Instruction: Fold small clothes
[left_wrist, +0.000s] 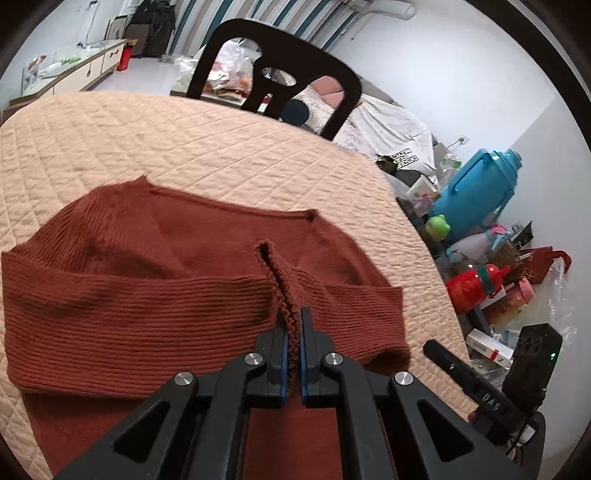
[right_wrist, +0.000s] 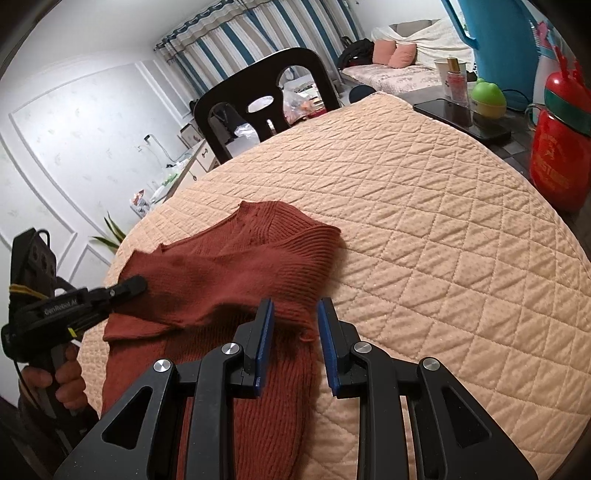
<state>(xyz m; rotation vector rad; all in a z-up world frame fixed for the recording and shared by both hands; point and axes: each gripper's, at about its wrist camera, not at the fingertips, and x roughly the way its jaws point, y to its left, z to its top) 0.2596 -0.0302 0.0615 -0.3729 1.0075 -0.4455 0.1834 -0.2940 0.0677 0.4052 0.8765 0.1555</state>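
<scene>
a: right, biggest thing first, the quilted peach cover (right_wrist: 424, 229) is spread over the whole bench, and the rust-red knit sweater (left_wrist: 155, 280) lies on it, partly folded over itself.

b: and behind it the black chair (left_wrist: 273, 74) stands at the far edge of the bench. off to one side, a crowd of clutter, with the blue jug (left_wrist: 476, 192) tallest and a red bottle (left_wrist: 469, 284) near it.

a: now the left claw (left_wrist: 293, 332), pads pinched tight on a raised ridge of the sweater's knit, fabric squeezed between them.

b: right claw (right_wrist: 295, 325) has its pads partly apart, with a bunched edge of the sweater in the gap. whether they actually press on it, i cannot tell.

a: smallest detail, a hand (right_wrist: 62, 376) wrapped round the left claw's grip, low at the side of the right wrist view.
</scene>
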